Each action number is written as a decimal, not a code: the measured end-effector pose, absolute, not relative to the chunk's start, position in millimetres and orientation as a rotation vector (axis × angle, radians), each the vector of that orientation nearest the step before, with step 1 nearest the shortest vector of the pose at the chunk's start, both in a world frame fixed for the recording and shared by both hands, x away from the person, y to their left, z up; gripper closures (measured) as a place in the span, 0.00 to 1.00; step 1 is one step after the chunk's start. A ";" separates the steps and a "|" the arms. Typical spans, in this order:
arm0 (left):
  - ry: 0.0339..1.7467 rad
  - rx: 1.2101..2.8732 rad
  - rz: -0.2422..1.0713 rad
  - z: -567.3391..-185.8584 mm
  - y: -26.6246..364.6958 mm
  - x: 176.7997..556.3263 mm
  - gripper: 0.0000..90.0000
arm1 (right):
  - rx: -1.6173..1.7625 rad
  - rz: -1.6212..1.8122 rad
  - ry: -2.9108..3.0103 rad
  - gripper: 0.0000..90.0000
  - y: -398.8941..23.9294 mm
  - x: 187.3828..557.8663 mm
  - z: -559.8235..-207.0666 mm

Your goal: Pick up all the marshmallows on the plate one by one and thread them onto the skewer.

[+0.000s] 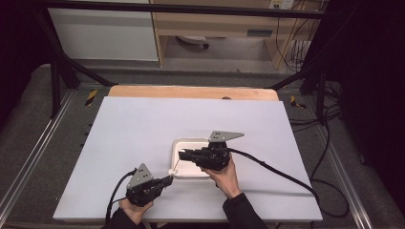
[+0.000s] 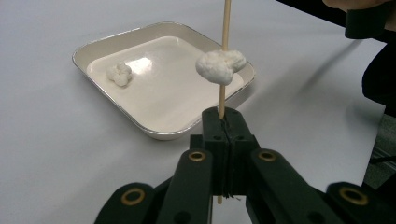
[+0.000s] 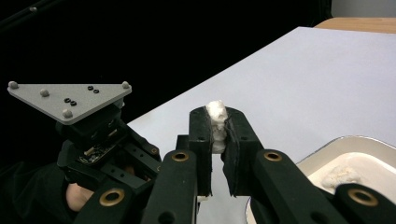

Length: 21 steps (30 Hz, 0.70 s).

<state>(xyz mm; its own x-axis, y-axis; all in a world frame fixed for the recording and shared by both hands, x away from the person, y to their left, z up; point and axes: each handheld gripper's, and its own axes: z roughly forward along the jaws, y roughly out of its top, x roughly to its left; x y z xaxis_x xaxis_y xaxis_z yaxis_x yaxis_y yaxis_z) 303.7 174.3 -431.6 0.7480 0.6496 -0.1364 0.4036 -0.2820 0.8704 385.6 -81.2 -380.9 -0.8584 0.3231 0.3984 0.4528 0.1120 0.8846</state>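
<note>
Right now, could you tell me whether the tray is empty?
Not empty. One white lump lies in the tray; another white lump is threaded on the skewer above the tray's rim.

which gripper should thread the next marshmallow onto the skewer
Right. The right gripper is shut on a marshmallow, while the left gripper clamps the skewer upright with one piece on it.

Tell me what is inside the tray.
In the left gripper view, the tray holds one white puffy lump. A second lump, speared on a skewer, hangs in front and hides part of the tray's floor.
</note>
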 end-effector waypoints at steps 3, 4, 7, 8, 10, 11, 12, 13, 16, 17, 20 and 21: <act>0.806 1.916 0.299 -431.4 174.5 303.9 0.99 | -0.793 -1.863 -2.263 0.93 -81.0 384.9 -381.2; 0.805 1.919 0.299 -431.4 174.4 303.9 0.99 | -0.792 -1.862 -2.261 0.93 -80.9 384.8 -381.3; 0.803 1.923 0.304 -431.3 174.4 303.8 0.99 | -0.789 -1.860 -2.259 0.93 -80.5 384.7 -382.0; 0.805 1.923 0.305 -431.3 174.5 303.9 0.99 | -0.786 -1.862 -2.259 0.93 -80.3 384.7 -382.4; 0.807 1.926 0.304 -431.6 174.6 304.3 0.99 | -0.784 -1.863 -2.257 0.93 -79.8 384.6 -383.0; 0.808 1.929 0.300 -431.8 174.4 304.6 0.99 | -0.786 -1.861 -2.259 0.93 -79.6 384.5 -383.3; 0.808 1.931 0.301 -432.1 174.0 304.5 0.99 | -0.788 -1.858 -2.257 0.93 -79.2 384.0 -383.7; 0.809 1.932 0.299 -432.3 173.8 304.5 0.99 | -0.783 -1.858 -2.259 0.93 -79.2 384.0 -384.2; 0.807 1.931 0.298 -431.7 173.7 304.6 0.99 | -0.781 -1.861 -2.260 0.93 -78.8 383.5 -384.7; 0.807 1.932 0.298 -431.5 173.6 304.6 0.99 | -0.779 -1.864 -2.259 0.93 -78.9 383.3 -384.6; 0.809 1.935 0.293 -431.5 173.0 304.6 0.99 | -0.780 -1.858 -2.265 0.93 -79.0 383.1 -384.7; 0.807 1.934 0.296 -431.5 173.0 304.5 0.99 | -0.782 -1.856 -2.268 0.93 -79.0 382.9 -384.8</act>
<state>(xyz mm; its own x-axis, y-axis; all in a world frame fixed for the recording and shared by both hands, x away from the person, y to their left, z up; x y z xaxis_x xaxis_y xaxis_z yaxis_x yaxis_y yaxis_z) 304.5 173.0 -431.5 0.7493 0.6490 -0.1319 0.4102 -0.2984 0.8618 382.9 -79.0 -384.8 -0.8615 0.3185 0.3953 0.4506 0.1209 0.8845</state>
